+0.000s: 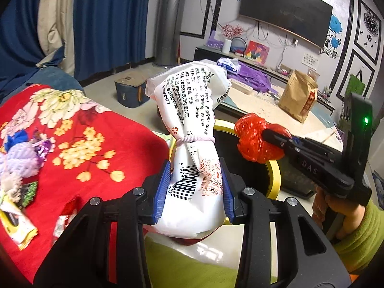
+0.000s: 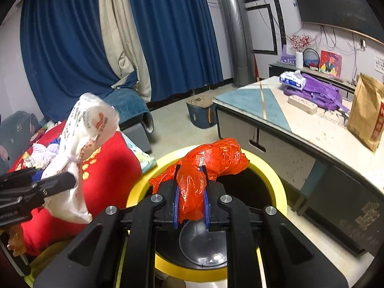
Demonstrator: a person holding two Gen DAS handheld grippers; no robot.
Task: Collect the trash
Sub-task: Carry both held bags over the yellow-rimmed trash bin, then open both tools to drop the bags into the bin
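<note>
Two hand-held grippers hang at a round bin with a yellow rim and black inside [image 2: 278,184], which stands on the floor between a bed under a red flowered blanket [image 1: 100,144] and a low pale counter [image 2: 319,129].

The left hand-held gripper [image 1: 194,189] is clamped on a white printed plastic bag tied at the neck with a pale band [image 1: 192,129]. Its blue pads press the bag's lower half, and the loose top stands up above the jaws. The bag sits at the near left edge of the bin, partly over the blanket rather than over the opening.

The right hand-held gripper [image 2: 191,194] is pinched narrow on a crumpled red plastic bag [image 2: 211,160]. Most of the wad bulges out beyond the fingertips, above the bin's mouth.

Risks, as a judgement: released here, the white bag would likely strike the yellow rim or land back on the bed, since it is not centred over the hole. The red wad is held only by a thin fold, so it could slip out early, or cling to the pads once the jaws part. The two grippers are near each other and could knock together over the narrow opening.

More scraps, including a purple foil wrapper [image 1: 44,147], lie on the blanket uncollected.
</note>
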